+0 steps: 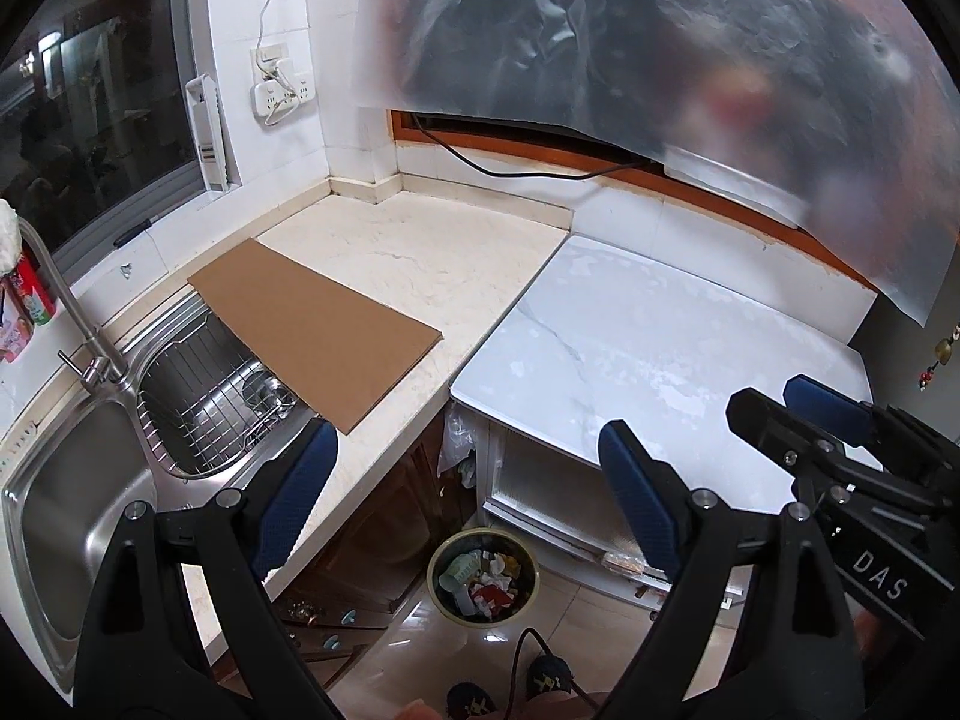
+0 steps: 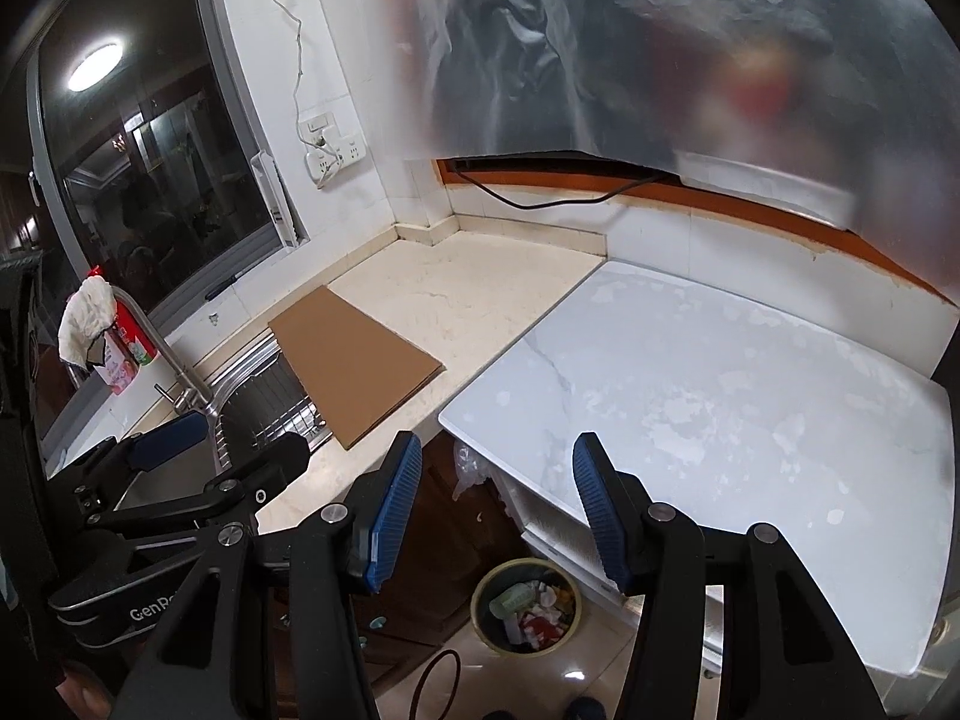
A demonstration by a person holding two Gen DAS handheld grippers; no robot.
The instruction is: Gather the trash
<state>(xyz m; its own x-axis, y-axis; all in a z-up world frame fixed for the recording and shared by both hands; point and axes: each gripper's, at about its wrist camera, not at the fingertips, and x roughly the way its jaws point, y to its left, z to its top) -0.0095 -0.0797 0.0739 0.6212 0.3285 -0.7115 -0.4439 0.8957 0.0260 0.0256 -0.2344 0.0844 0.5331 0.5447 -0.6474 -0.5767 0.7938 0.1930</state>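
A round bin (image 1: 483,576) full of crumpled paper and wrappers stands on the floor under the counter's corner; it also shows in the right wrist view (image 2: 525,603). My left gripper (image 1: 471,468) hangs high above it, blue pads wide apart and nothing between them. My right gripper (image 2: 495,477) is open and empty too, above the bin's left side. Each gripper shows in the other's view: the right one (image 1: 786,407) over the white table, the left one (image 2: 231,445) over the sink.
A brown cardboard sheet (image 1: 312,324) lies on the beige counter (image 1: 420,252), partly over the steel sink (image 1: 60,510) and its wire rack. A white marble table (image 2: 720,396) fills the right. A hazy plastic sheet (image 1: 660,30) hangs above. A person's slippered foot (image 1: 549,675) and a cable are on the floor.
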